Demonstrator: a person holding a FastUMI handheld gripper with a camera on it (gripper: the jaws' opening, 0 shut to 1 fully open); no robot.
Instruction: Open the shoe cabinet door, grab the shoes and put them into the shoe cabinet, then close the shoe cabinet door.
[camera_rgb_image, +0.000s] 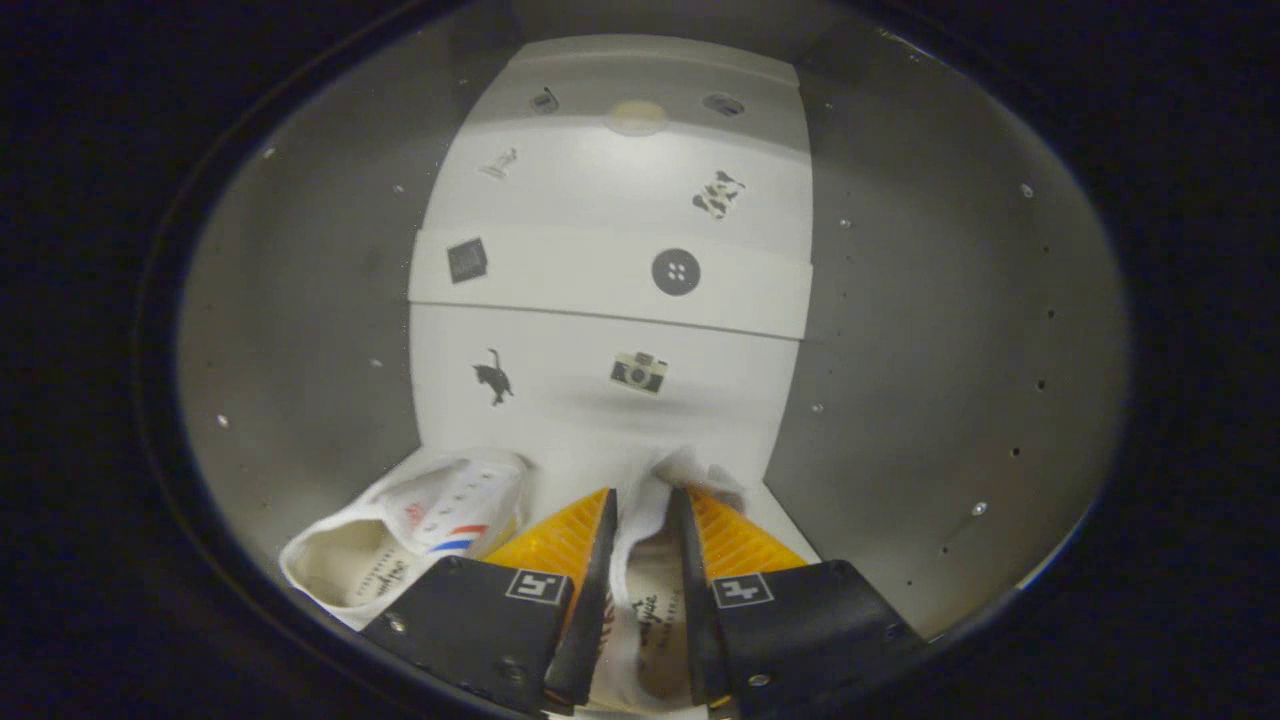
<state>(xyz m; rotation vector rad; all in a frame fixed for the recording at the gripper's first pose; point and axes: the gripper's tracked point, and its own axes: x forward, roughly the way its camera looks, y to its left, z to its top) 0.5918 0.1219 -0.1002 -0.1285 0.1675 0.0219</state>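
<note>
Between the fingers of the gripper (645, 520) sits a white shoe (650, 590), both fingers pinching its sides. Just beside it to the left lies a second white shoe (400, 540) with red and blue stripes. Beyond them rises the white cabinet interior (610, 290), dotted with small stickers (676, 271).

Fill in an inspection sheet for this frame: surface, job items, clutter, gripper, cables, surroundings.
Surface: white cabinet back panel with small picture stickers, running on under the shoes.
Job's things: left shoe, white with red and blue stripes, lies inside beside the fingers; second shoe sits between the fingers.
Clutter: nothing seen.
Gripper: gripper is inside the cabinet, both fingers closed on the second shoe.
Cables: nothing seen.
Surroundings: grey cabinet side walls dotted with small holes on both sides.
</note>
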